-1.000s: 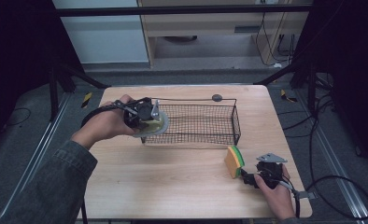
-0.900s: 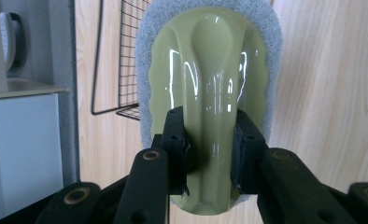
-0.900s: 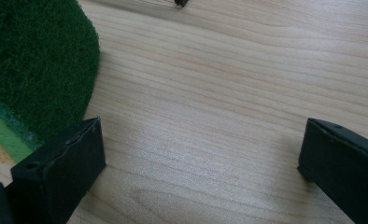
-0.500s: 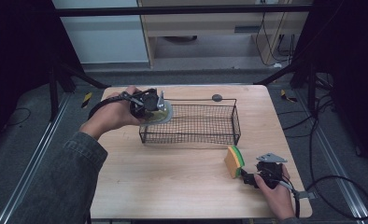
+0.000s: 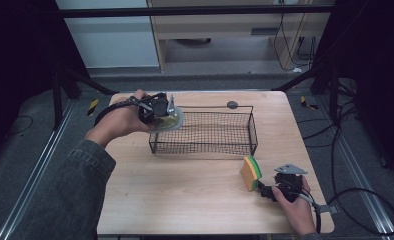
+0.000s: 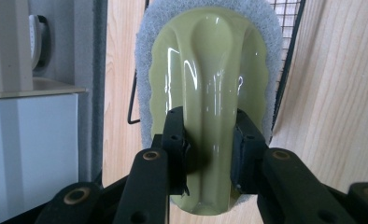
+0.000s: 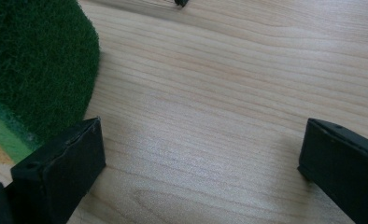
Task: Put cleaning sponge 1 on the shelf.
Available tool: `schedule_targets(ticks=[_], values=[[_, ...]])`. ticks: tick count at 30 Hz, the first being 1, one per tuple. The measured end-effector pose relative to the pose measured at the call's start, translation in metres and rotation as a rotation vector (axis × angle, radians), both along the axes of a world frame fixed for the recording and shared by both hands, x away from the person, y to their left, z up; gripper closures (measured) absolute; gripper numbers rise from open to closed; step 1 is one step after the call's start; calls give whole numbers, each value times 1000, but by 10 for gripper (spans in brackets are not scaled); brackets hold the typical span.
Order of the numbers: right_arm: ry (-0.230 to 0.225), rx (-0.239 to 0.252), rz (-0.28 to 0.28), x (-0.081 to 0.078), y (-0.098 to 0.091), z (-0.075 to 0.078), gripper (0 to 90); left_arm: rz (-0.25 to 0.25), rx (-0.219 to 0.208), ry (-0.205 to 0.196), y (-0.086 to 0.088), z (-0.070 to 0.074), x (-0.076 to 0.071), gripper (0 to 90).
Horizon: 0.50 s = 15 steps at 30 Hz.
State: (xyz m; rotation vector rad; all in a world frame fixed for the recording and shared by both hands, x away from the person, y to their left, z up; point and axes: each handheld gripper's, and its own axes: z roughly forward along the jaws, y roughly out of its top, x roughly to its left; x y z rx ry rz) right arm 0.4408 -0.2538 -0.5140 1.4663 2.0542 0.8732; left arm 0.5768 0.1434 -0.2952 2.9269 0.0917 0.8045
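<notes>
My left gripper (image 5: 161,111) holds a scrubber (image 6: 210,93). It has a shiny green handle, and a grey fuzzy pad sits behind it. My two black jaws squeeze the middle ridge of the handle from both sides. From above, I see the scrubber up in the air, over the left end of the black wire basket (image 5: 205,134). I think it is just above the basket's rim, but that part looks small and dark.

My right gripper (image 5: 266,190) rests low on the wooden table (image 5: 185,195) near the front right corner. Its jaws are wide apart with bare wood between them. A sponge (image 5: 251,172) with a green top stands right beside it. The sponge's dark green side is next to one jaw.
</notes>
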Motion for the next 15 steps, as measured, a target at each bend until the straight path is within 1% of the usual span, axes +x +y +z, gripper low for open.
schedule_targets(ticks=[2, 4, 5, 7, 9, 12, 13, 14, 15], values=[[0, 0, 0, 0, 0, 0, 6, -5, -6, 0, 0, -2, 1, 707], [0, 0, 0, 0, 0, 0, 6, -6, -1, -2, -1, -3, 2, 707], [2, 1, -1, 0, 0, 0, 6, 0, -8, 1, -2, -4, 4, 707], [0, 0, 0, 0, 0, 0, 6, -9, -28, -14, -2, -3, 9, 707], [-1, 3, 3, 0, 0, 0, 7, -1, -40, -16, -2, -2, 13, 707], [-1, 3, 5, 0, 1, 0, 8, 10, -47, -20, -3, -2, 18, 707], [-1, 3, 4, 0, 1, 0, 8, 3, -42, -23, -4, -2, 20, 707], [-1, 3, 4, 0, 1, 0, 8, 0, -47, -25, -5, -3, 21, 707], [-1, 3, 4, 0, 1, 0, 8, 11, -47, -13, -6, -4, 22, 707]])
